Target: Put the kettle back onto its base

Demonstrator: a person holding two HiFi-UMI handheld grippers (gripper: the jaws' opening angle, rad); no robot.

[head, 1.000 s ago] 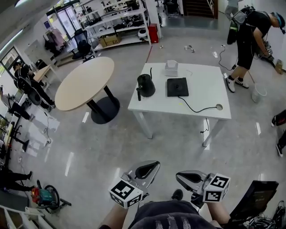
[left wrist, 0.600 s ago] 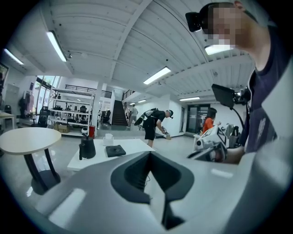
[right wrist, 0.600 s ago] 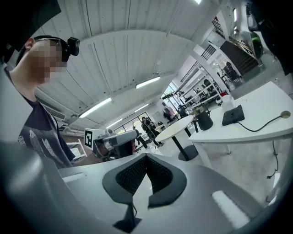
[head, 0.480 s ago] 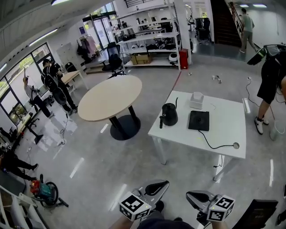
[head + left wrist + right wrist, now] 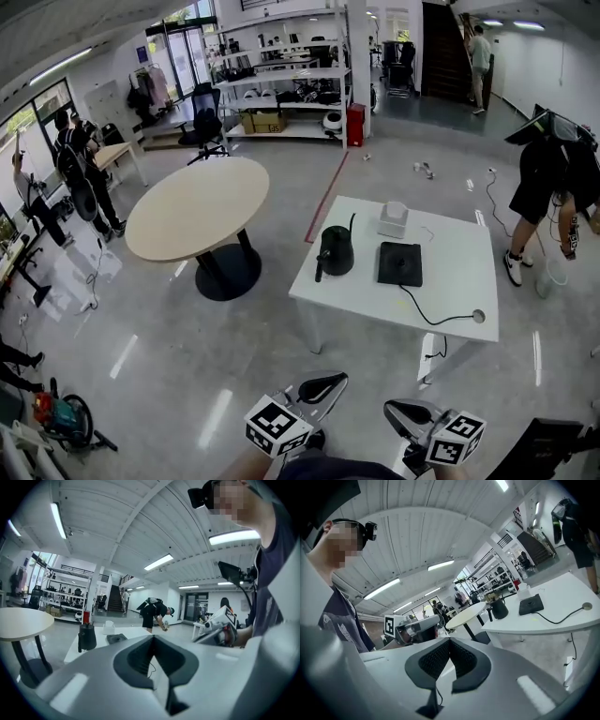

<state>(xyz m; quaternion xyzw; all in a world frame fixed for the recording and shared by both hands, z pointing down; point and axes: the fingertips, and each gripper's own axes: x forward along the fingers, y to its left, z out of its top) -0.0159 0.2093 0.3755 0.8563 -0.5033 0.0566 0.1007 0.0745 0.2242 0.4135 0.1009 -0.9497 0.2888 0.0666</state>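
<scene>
A black gooseneck kettle stands on the white rectangular table, left of its flat black base, whose cord runs to a hole in the tabletop. The same kettle and base appear in the left gripper view, and the kettle and base in the right gripper view. My left gripper and right gripper are low at the picture's bottom edge, well short of the table. Both are shut with nothing between the pads.
A white box sits at the table's far side. A round beige table stands to the left. A person in black bends beside the table's right end. Shelving lines the back; several people are at the far left.
The view has lifted and the white table sits lower and nearer in the picture. Both grippers stay shut at the bottom edge and have moved forward with me.
</scene>
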